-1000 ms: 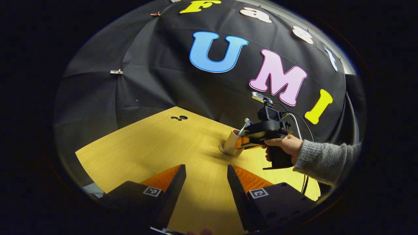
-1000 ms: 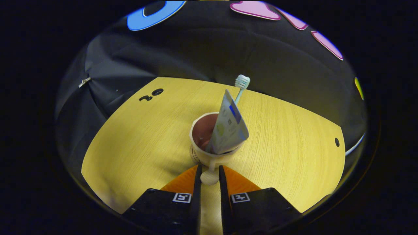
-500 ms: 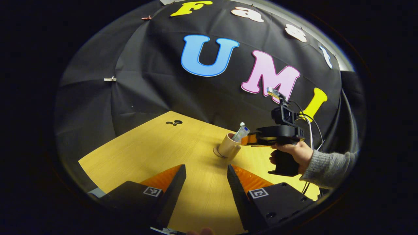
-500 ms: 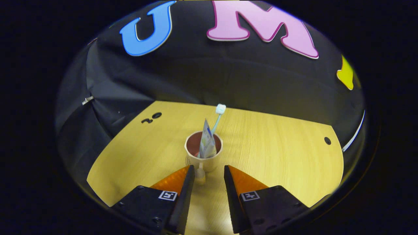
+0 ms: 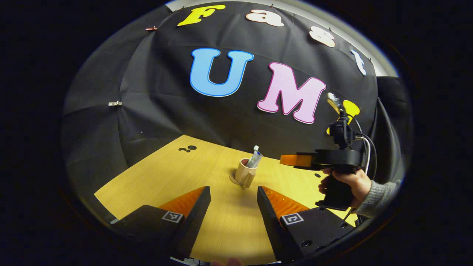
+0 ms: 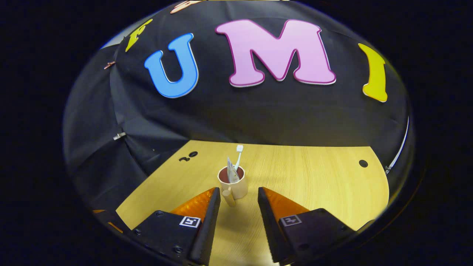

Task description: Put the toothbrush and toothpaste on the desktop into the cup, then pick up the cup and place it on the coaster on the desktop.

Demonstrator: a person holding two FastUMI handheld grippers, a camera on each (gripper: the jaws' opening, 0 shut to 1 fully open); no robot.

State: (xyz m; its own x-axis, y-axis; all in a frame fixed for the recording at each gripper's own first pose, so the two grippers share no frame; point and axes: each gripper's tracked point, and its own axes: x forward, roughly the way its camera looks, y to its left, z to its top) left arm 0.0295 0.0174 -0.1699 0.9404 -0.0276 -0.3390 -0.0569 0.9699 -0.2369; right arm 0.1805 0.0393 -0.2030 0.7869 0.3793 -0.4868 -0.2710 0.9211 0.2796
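The cup (image 6: 232,183) stands upright on the wooden desktop (image 6: 314,177), roughly midway across it and nearer the far edge than the near one. In the left gripper view a round coaster (image 5: 235,180) shows under the cup's base. The toothpaste (image 6: 231,170) tube and the toothbrush (image 6: 238,155) both stand inside the cup, leaning, with the brush head uppermost and clear of the rim. The cup's handle (image 6: 228,195) points toward the right gripper.

Right gripper (image 6: 238,194): fingers apart, nothing between them. In the right gripper view the cup sits just ahead of the fingertips, with the handle lying close beside the left fingertip; contact cannot be confirmed. In the left gripper view this same gripper is seen held in a hand (image 5: 349,183) with a grey sleeve (image 5: 378,197), raised above the right part of the desktop, its fingers pointing toward the cup and apart from it.

Left gripper (image 5: 233,195): fingers wide apart, holding nothing, over the near part of the desktop. The cup stands ahead of it, in line with the gap between the fingers and clear of both.

Two small dark holes (image 5: 187,149) lie near the far left corner of the desktop, and one (image 6: 363,163) toward the far right edge.
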